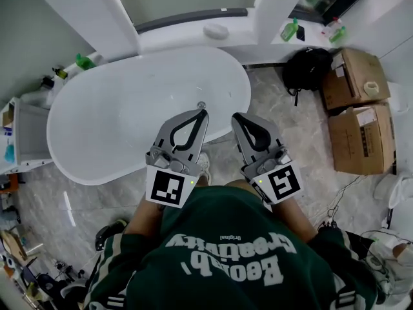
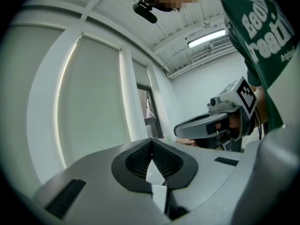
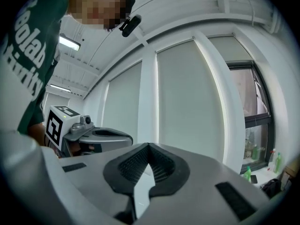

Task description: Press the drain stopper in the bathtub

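In the head view a white oval bathtub (image 1: 97, 128) lies ahead, with a small metal drain stopper (image 1: 201, 104) on its floor near the right end. My left gripper (image 1: 204, 112) is shut and empty, its tips just short of the stopper in the picture and held up near my chest. My right gripper (image 1: 235, 116) is also shut and empty, beside it over the marble floor. The left gripper view looks upward at window blinds past the closed left gripper (image 2: 151, 140) and shows the right gripper (image 2: 220, 123). The right gripper view shows the right gripper (image 3: 149, 146) closed, with the left gripper (image 3: 89, 135) to its side.
Two cardboard boxes (image 1: 358, 76) (image 1: 364, 137) and a black bag (image 1: 308, 66) stand on the floor at right. Green bottles (image 1: 292, 30) sit on the ledge behind the tub. A white cabinet (image 1: 16, 137) stands left of the tub. Cables (image 1: 342, 199) trail at lower right.
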